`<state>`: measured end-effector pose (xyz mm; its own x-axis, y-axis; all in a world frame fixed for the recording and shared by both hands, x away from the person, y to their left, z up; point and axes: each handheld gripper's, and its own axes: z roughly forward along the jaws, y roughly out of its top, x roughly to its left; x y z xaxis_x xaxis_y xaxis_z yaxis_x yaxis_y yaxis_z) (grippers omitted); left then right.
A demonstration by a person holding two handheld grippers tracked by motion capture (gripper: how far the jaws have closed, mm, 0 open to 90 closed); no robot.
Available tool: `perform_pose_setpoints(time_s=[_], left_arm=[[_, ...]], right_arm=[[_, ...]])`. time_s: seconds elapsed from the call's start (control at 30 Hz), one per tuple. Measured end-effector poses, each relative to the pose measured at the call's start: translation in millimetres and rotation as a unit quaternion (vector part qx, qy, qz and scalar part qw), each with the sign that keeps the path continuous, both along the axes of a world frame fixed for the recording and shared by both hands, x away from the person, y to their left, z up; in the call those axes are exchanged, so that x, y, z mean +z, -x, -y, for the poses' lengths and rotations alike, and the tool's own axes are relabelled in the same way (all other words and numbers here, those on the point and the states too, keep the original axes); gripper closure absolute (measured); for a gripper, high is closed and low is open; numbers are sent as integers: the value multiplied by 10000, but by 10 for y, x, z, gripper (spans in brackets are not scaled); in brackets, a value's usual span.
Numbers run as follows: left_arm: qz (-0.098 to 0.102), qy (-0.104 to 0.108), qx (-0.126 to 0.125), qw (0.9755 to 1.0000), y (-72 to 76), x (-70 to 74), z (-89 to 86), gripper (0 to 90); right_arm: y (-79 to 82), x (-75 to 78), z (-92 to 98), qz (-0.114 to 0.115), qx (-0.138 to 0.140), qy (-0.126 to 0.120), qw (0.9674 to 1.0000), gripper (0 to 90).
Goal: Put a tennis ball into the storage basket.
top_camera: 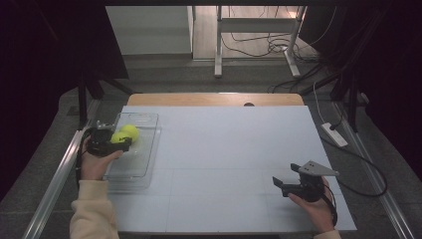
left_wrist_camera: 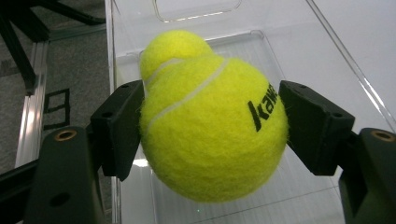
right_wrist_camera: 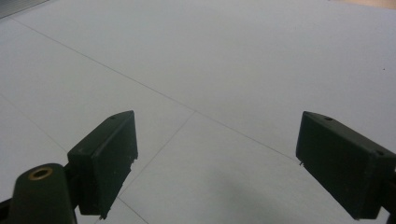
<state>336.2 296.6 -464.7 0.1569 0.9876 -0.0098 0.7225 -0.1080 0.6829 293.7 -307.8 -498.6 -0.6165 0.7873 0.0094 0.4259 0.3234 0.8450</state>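
Left claw [left_wrist_camera: 212,126] clenched across felted, light, springy tennis ball [left_wrist_camera: 212,126] mid-frame, best held at widest girth; right claw [right_wrist_camera: 224,163] released.

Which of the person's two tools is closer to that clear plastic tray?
The left. The left tool hangs over the clear tray, shut on a tennis ball, with a second ball behind. The right tool sits open, far across the table.
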Motion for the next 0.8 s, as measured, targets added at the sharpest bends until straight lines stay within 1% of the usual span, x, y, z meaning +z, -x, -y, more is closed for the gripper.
perform_pose_setpoints(time_s=[0.17, 0.4, 0.47, 0.5, 0.57, 0.67, 0.77, 0.8], left_arm=[[-61, -34, 21, 10000, -6, -17, -5, 269], [-35, -50, 49, 10000, 6, -4, -12, 266], [-53, -78, 54, 9999, 6, 0, -14, 227], [-8, -56, 63, 10000, 8, 10, -14, 227], [112, 28, 56, 9999, 23, 54, -7, 189], [189, 120, -41, 9997, 32, 81, 15, 155], [235, 188, -147, 9994, 40, 93, 42, 150], [237, 179, -196, 9994, 44, 96, 56, 148]], right_arm=[[1, 1, 0, 3, 0, -3, 10000, 126], [0, 2, -2, 7, 4, -3, 10000, 126], [1, 2, -2, 10, 10, -4, 10000, 126], [1, 1, -2, 5, 9, -1, 10000, 126], [0, 1, 0, -1, 10, -2, 10000, 126], [1, 3, 6, -7, 2, -10, 10000, 126], [-2, -2, 10, -12, 9, -41, 10000, 126], [-3, -3, 12, -15, 9, -48, 10000, 125]])
